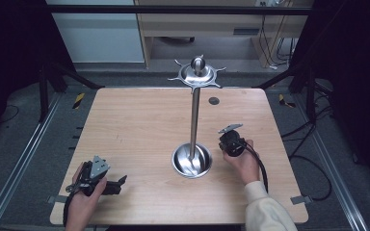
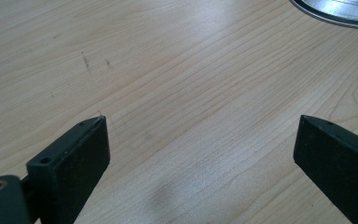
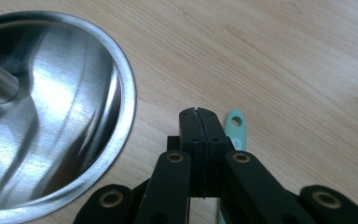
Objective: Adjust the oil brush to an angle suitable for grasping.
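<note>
Right tongs (image 3: 199, 112) are fully closed, tips together, gripping nothing. A mint-green handle (image 3: 236, 128) lies flat on the counter (image 3: 307, 60), just beside and partly under them, near the steel stand's dish base (image 3: 121, 84). Left tongs (image 2: 200, 140) stand wide open and empty, well apart.

Lying flat on the wooden table (image 3: 307, 56), just beside the steel stand's dish (image 3: 121, 84): a mint-green handle (image 3: 236, 127) with a hanging hole.

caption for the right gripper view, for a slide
Right gripper, jaws shut, over a mint-green handle end with a hanging hole on the wooden table, beside the steel stand's round base.
</note>
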A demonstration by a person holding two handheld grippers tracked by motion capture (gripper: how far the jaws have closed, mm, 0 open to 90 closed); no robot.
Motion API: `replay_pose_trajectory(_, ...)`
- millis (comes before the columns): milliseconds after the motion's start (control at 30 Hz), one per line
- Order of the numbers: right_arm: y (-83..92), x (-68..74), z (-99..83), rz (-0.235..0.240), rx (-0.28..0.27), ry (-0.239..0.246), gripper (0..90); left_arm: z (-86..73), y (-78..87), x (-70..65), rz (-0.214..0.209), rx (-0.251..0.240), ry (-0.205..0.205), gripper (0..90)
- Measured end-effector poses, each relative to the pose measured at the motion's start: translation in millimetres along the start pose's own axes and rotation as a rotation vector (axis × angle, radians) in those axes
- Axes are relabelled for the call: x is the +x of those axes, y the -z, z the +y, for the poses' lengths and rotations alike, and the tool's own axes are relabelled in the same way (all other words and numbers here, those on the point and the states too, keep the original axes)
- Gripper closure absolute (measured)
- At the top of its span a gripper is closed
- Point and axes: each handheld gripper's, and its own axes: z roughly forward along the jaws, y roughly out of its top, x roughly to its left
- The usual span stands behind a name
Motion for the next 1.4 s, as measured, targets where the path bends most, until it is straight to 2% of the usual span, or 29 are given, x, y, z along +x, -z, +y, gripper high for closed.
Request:
replay_pose_trajectory(233, -6.7, -6.9, -6.2, -0.008, 0.041, -0.034, 90.0, 0.4, -0.5, -0.9, -0.002, 0.003, -0.004, 3.2)
replay_pose_trajectory(633, -10.7, -8.7, -8.9, -0.016, 0.073, -0.030, 90.0, 0.4, -0.5, -1.0, -0.003, 0.003, -0.005, 3.2)
replay_pose_trajectory(733, -11.4, -9.3, -9.9, -0.016, 0.075, -0.042, 90.0, 0.4, -0.6, -0.9, -0.003, 0.003, -0.005, 3.2)
replay_pose_trajectory(900, -10.9, -10.5, -9.9, -0.040, 0.081, -0.037, 90.0, 0.0, -0.1, 0.0, -0.001, 0.001, 0.001, 3.2)
replay_pose_trajectory(967, -11.1, -10.3, -9.8, -0.074, 0.092, -0.018, 90.0, 0.2, 0.1, -0.2, -0.001, 0.000, 0.001, 3.2)
replay_pose_trajectory(1067, -10.3, -12.5, -10.4, -0.101, 0.101, -0.030, 90.0, 0.2, -0.2, -0.7, -0.001, 0.004, -0.004, 3.2)
replay_pose_trajectory(1133, -7.7, -15.1, -11.6, -0.081, 0.089, -0.064, 90.0, -0.2, 0.1, -0.5, 0.003, 0.003, -0.001, 3.2)
replay_pose_trajectory(1267, 5.0, -16.9, -9.7, -0.054, 0.072, -0.086, 88.4, -1.7, 1.6, 0.4, 0.006, 0.005, 0.005, 3.2)
replay_pose_trajectory(1333, 13.8, -18.7, -8.6, -0.038, 0.076, -0.099, 87.2, -2.1, 2.5, 0.8, 0.007, 0.004, 0.009, 3.2)
replay_pose_trajectory(1367, 22.5, -21.4, -8.2, -0.035, 0.094, -0.114, 83.9, -2.1, 2.7, 0.9, 0.007, 0.001, 0.011, 3.2)
replay_pose_trajectory(1400, 22.5, -21.4, -8.2, -0.035, 0.094, -0.114, 83.9, -2.2, 2.8, 1.0, 0.007, 0.003, 0.011, 3.2)
